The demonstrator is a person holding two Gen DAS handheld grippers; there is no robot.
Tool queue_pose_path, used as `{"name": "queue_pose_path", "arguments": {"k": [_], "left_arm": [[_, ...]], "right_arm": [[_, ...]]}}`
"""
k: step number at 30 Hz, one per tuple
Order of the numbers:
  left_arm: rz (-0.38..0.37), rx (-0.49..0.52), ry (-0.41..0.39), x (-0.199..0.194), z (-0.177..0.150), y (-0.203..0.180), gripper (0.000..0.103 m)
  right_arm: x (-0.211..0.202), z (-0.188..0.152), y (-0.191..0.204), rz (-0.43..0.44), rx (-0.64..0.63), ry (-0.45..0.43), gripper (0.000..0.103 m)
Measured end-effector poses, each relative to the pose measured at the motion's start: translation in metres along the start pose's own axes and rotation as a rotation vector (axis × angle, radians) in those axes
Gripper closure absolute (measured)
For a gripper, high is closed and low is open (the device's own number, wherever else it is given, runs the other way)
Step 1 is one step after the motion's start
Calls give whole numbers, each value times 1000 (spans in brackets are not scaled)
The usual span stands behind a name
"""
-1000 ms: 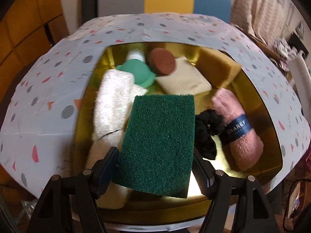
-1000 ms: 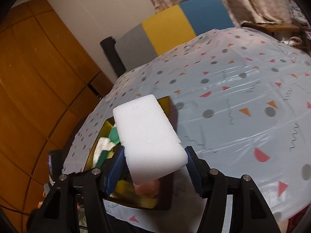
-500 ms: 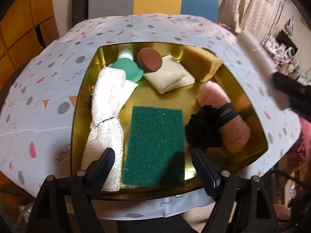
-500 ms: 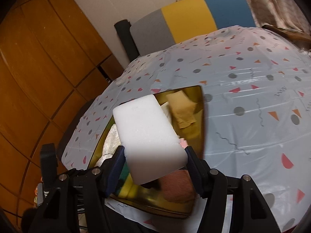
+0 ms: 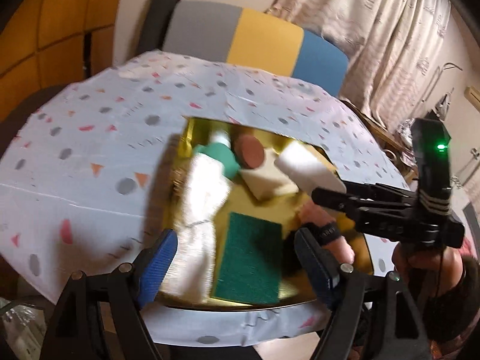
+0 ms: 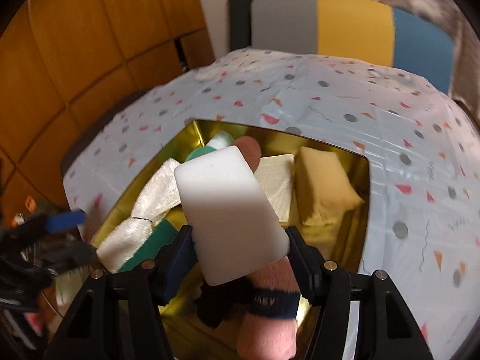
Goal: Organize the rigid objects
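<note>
My right gripper (image 6: 237, 258) is shut on a white foam block (image 6: 228, 207) and holds it above the gold tray (image 6: 364, 210). The block (image 5: 306, 168) and right gripper (image 5: 330, 193) also show in the left wrist view, over the tray's right half. My left gripper (image 5: 237, 264) is open and empty, above the tray's near edge (image 5: 234, 304). In the tray lie a green scouring pad (image 5: 250, 258), a white towel (image 5: 201, 207), a cream cloth (image 6: 277, 183), a yellow sponge (image 6: 322, 189), a pink rolled towel (image 6: 270, 315), a brown disc (image 5: 250, 151) and a green-capped bottle (image 5: 220, 153).
The tray rests on a table with a white patterned cloth (image 5: 90, 156). A grey, yellow and blue chair (image 5: 252, 39) stands behind it. Wooden panels (image 6: 75, 45) are at the left, curtains (image 5: 390, 36) at the right.
My left gripper let go of the green scouring pad, which now lies in the tray, and drew back. My right gripper carried the white block from the side to over the tray.
</note>
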State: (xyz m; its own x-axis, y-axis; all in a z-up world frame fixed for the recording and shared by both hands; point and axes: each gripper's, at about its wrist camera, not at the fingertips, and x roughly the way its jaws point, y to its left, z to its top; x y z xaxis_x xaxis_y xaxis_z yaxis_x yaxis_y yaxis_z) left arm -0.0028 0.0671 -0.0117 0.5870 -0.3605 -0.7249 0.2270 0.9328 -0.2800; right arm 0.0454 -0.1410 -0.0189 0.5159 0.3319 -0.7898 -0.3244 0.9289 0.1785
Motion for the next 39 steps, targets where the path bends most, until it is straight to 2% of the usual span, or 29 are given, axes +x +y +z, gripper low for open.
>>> {"name": "queue_pose_path", "arguments": {"k": [2,6,9,11,13,14,16,21,26,32,39], "left_arm": [[32,-4,-11,-7,2,4,22],[41,-61,-9,-14,2,20,22],[126,-76,-24,-21,0,27,22],[186,-83,-38,-25,0,29,22],[238,-85,-49,-28,-1,30,22],[269,-82,-52,-28,-1,30,22],[305,-75,-55,-28,-1,28,22],[315,-33,-58,-25,-3,16,22],[358,18,-53,-22,-5,1,22],[429,-2,-35,-20,-5,2,22],[468,-2,-43,-24,-5,1,22]], "right_arm": [[10,6,1,3,-23,30,40],[27,10,7,-27,-83,74,38],[36,10,9,-31,-116,95,34],[38,8,11,-52,-123,99,23],[34,6,12,-90,-109,77,2],[30,4,11,-118,-90,62,0],[17,1,8,-130,-39,27,0],[-15,-7,9,-138,87,-34,0],[-33,-14,21,-210,124,-38,0],[-46,-23,29,-313,167,-40,0],[-47,-32,35,-305,207,-24,0]]}}
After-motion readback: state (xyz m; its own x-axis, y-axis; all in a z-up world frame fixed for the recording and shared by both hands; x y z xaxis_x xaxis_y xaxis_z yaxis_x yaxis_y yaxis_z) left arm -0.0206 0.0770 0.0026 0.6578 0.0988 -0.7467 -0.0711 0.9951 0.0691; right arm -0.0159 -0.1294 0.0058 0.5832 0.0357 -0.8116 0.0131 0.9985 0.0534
